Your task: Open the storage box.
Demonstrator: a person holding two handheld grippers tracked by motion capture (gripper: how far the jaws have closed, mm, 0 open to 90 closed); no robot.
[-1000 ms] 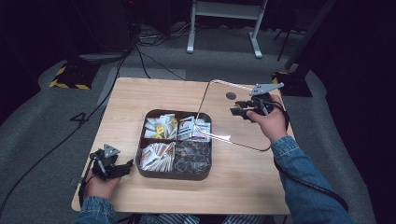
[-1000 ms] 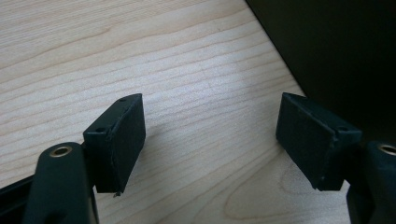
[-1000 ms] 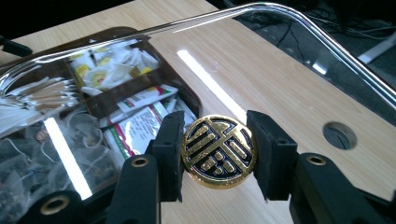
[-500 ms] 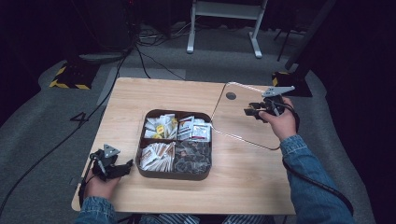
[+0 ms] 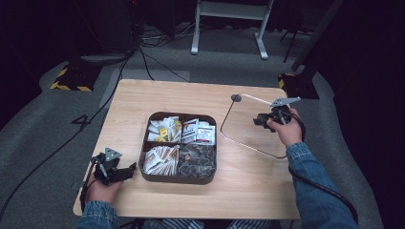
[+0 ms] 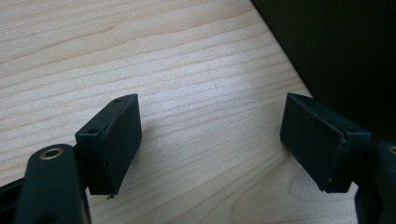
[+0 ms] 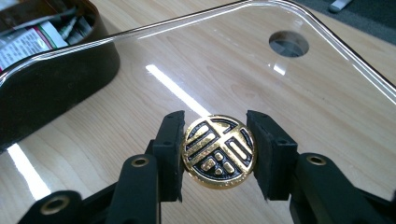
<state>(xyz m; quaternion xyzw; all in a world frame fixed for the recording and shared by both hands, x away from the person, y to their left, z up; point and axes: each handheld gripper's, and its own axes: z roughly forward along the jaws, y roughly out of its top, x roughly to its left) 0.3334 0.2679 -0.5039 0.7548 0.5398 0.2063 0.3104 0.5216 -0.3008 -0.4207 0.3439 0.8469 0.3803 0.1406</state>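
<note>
My right claw [image 7: 214,156] grips the gold knob [image 7: 218,151] of a clear lid [image 5: 248,125], right of centre beside the brown tray [image 5: 177,177]. I should lower it flat. My left claw [image 6: 210,144] is opening, empty.

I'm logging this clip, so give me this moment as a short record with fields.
Right hand-held gripper: shut on the gold knob of the clear lid
Lid: tilted over the table, right of the tray
Tray: uncovered, four compartments of packets
Left hand-held gripper: jaws just opening, nothing between them, over bare wood left of the tray
</note>
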